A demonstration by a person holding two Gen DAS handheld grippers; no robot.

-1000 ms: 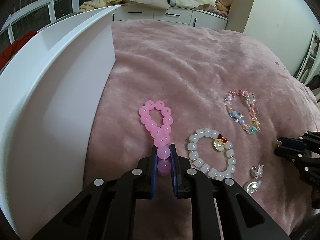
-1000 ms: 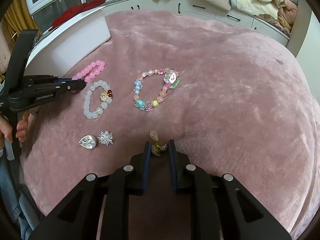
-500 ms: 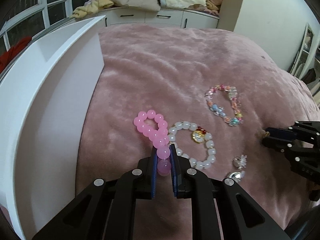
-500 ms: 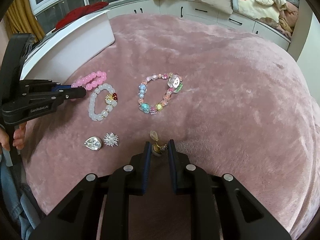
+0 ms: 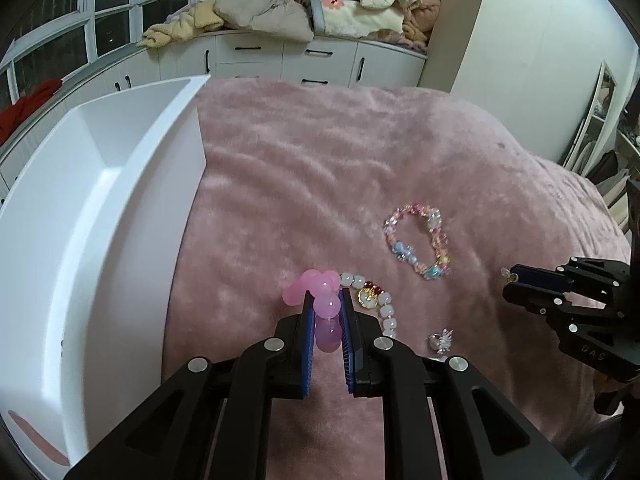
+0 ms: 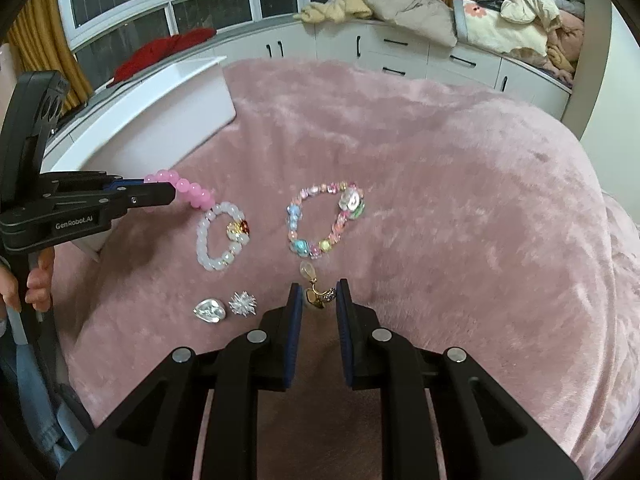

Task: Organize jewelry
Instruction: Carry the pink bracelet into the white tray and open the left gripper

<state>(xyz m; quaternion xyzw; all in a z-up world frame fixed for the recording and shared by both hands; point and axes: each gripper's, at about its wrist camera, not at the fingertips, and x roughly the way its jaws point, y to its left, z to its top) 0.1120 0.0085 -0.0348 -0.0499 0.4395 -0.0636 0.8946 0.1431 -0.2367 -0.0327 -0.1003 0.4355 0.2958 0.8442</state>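
So from where I'm standing, the left gripper (image 5: 326, 312) has its jaws pinched on a bead or two of the pink bracelet (image 6: 188, 188), and the rest of the strand droops off the fingertips, its far end just about reaching the white bead bracelet (image 6: 220, 236) on the blanket. Grabbing it by one end like that makes sense to me, since the loop can just hang and get dropped straight into the white tray (image 5: 100, 208) sitting right beside it on the left, which I'm guessing is where everything goes. The right gripper (image 6: 318, 300) sits low over the pink blanket (image 6: 460, 200) with its jaws closed around a little gold earring (image 6: 316, 294) that has a pale drop stone sticking out in front; looks gripped, though I can't swear it's off the fabric yet. Further out, the multicolor charm bracelet (image 6: 324, 220) lies flat just beyond the earring, and a silver heart piece (image 6: 209, 311) and a spiky silver brooch (image 6: 242, 304) sit side by side near the blanket's edge. Those four look untouched, so I'd say this is early days.
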